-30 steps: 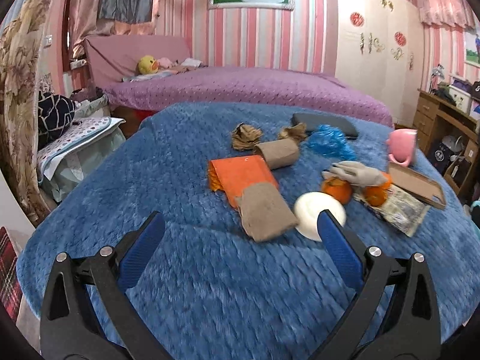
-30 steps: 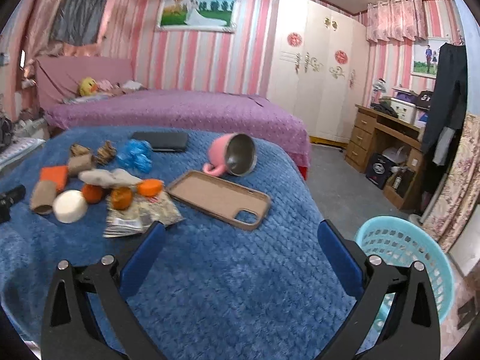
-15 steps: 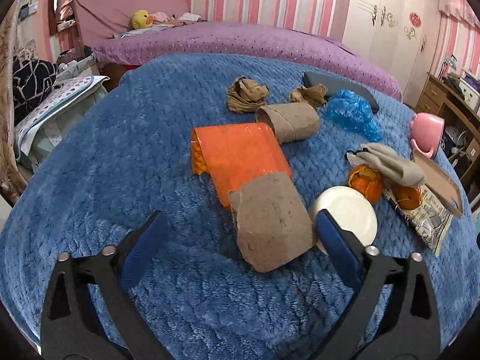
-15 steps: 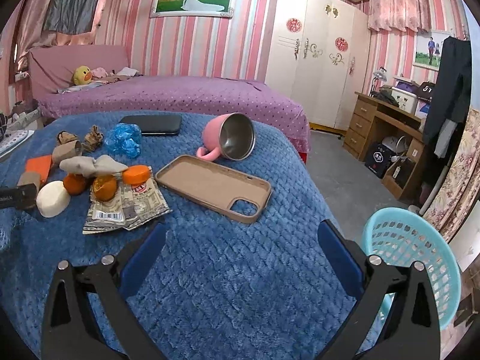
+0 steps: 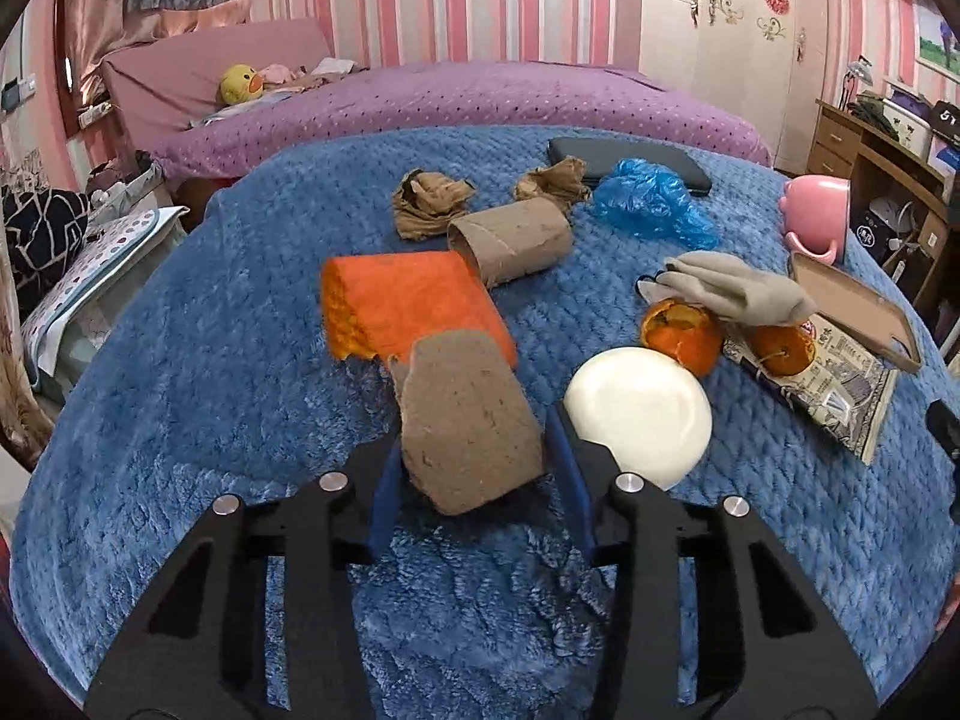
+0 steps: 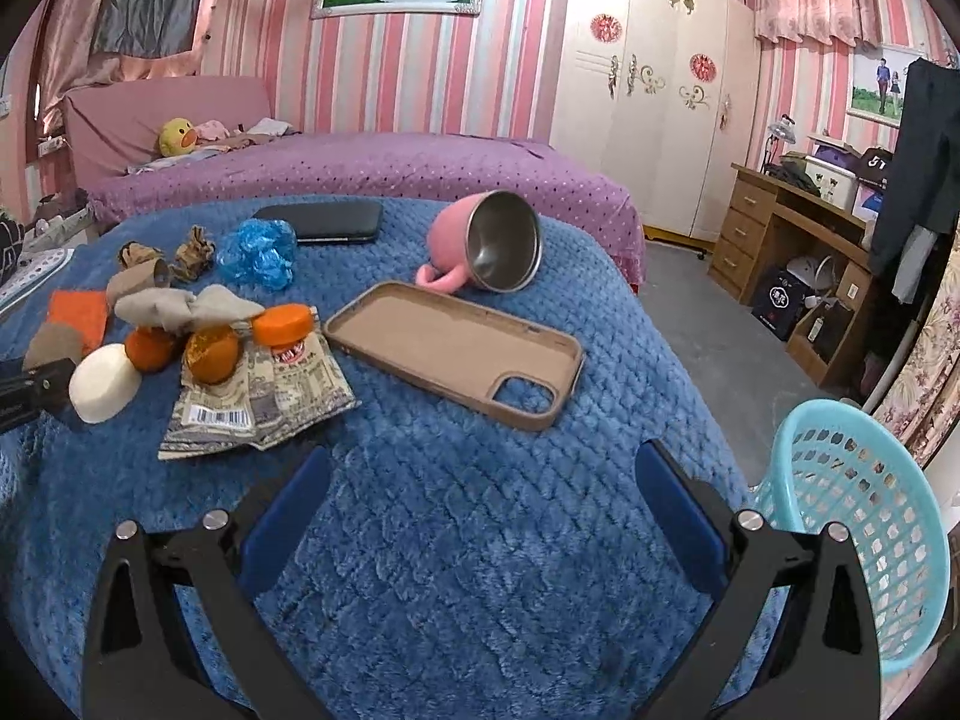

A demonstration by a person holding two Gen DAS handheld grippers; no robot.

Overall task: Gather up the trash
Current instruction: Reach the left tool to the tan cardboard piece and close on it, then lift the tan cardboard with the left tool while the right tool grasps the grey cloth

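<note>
Left gripper (image 5: 471, 468) has just been closing, and its blue pads (image 5: 384, 495) now press both sides of the near flattened cardboard tube (image 5: 471, 429): gripping it, tube resting on the blue blanket (image 5: 210, 420). Right gripper (image 6: 480, 504) stands wide open over bare blanket, nothing between the pads.

Room to move: the near and left blanket is bare in the left wrist view; the clutter sits in the middle and to the right. In the right wrist view the blanket edge drops off at the right, with open grey floor (image 6: 720, 324) beyond and a turquoise basket (image 6: 858, 516) just past the corner.

View differences: only the right wrist view shows the basket, the pink mug's (image 6: 480, 246) steel inside (mug lying on its side) and the whole phone case (image 6: 456, 354). Only the left shows the grip on the tube; from the right that tube (image 6: 54, 345) is just a brown sliver at the frame edge.

Counts:
- cardboard tubes: 2, the second tube (image 5: 510, 240) round
- brown crumpled wads (image 5: 429, 204): 2
- orange peel pieces (image 6: 210, 354): 3 (right view)
- one each: orange sponge (image 5: 408, 300), white soap-like disc (image 5: 639, 414), blue plastic bag (image 5: 651, 204), grey cloth (image 5: 732, 291), printed wrapper (image 6: 258, 402), dark flat case (image 6: 327, 222)
</note>
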